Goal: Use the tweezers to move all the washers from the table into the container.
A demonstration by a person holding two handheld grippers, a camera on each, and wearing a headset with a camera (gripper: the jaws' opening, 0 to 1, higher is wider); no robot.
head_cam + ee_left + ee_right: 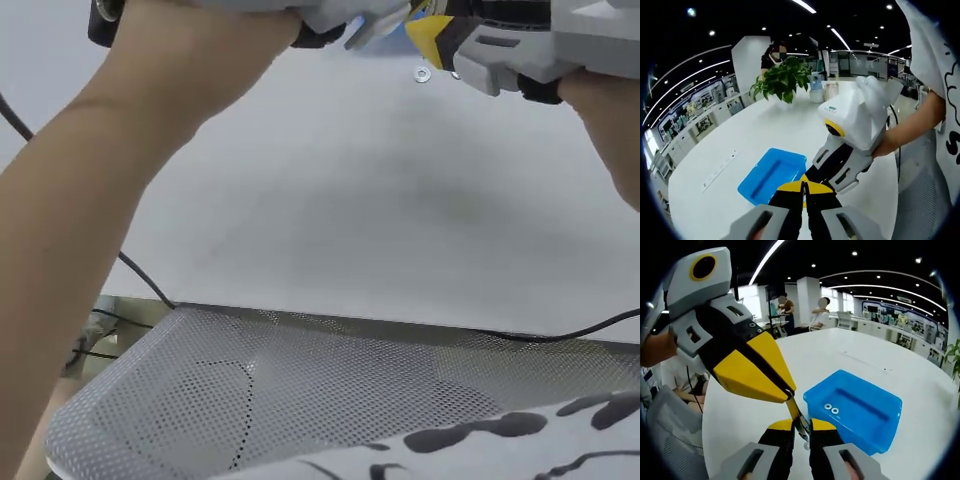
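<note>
Tweezers axis: the tweezers [796, 412] ran as a thin metal strip from the tip of the left gripper [804, 189] slantwise down into the gap of the right gripper [802, 429]. The free end pointed down at the table [350, 200].
Tweezers and grippers: in the right gripper view one end sat in the left gripper's yellow jaws and the other end lay between the right gripper's own two jaws.
Left gripper: clenched, its yellow jaws pressed together on the tweezers with no gap between them.
Right gripper: jaws drawn in narrow, one on each side of the tweezers. I could not tell whether they pressed on the strip.
Container: the blue container [855, 415] sat on the table just beside the right gripper's jaws. In the left gripper view it lay just beyond the meeting jaw tips.
Washers in container: two washers [831, 409] lay side by side on its floor, near the wall closest to the tweezers.
Washer on table: a loose washer [422, 74] lay flat on the white top in the head view, just beside the grippers.
Tweezer tip: what it touched was too small to make out.
Surroundings: a forearm [90, 230] crossed the head view, and a mesh chair back [300, 380] stood at the near table edge.
</note>
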